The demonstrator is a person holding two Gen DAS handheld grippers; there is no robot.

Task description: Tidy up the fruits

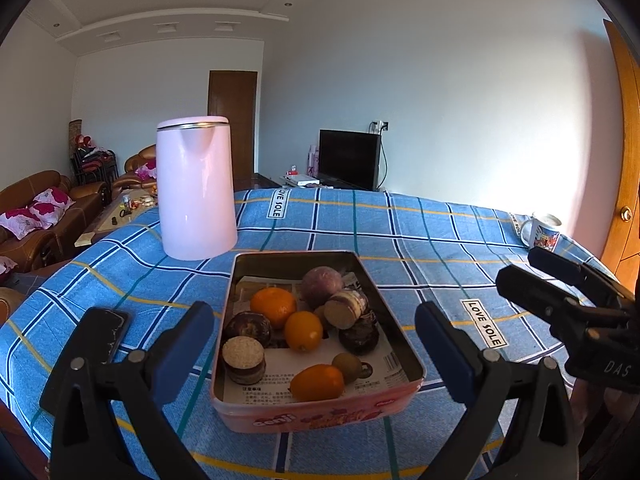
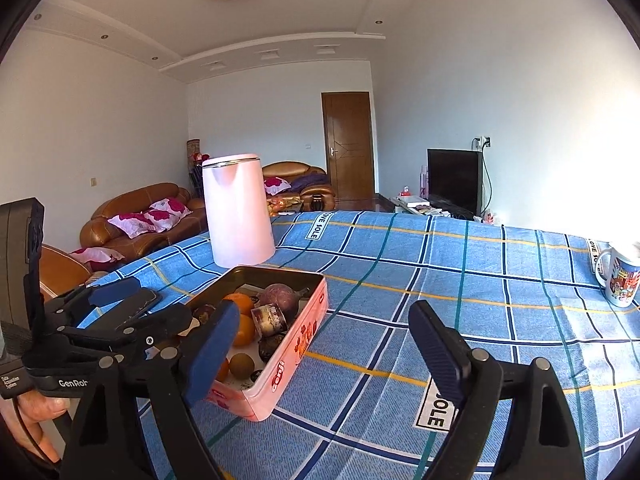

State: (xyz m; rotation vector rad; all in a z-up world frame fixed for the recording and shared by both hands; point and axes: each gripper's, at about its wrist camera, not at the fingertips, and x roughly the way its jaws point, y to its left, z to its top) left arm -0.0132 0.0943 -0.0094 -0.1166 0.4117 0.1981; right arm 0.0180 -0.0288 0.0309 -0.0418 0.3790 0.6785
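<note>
A pink metal tin (image 1: 320,414) sits on the blue checked tablecloth and holds mixed fruit: three oranges (image 1: 274,306), a purple passion fruit (image 1: 322,286), dark mangosteens (image 1: 248,326), a small brown fruit (image 1: 347,366) and cut round pieces (image 1: 244,358). My left gripper (image 1: 316,338) is open and empty, its fingers either side of the tin's near end. My right gripper (image 2: 322,342) is open and empty, to the right of the tin (image 2: 280,364); it also shows in the left wrist view (image 1: 516,266).
A pink kettle (image 1: 194,188) stands behind the tin. A dark phone (image 1: 106,330) lies left of the tin. A printed mug (image 2: 620,278) stands at the far right edge of the table (image 2: 440,272). Sofas and a TV are beyond.
</note>
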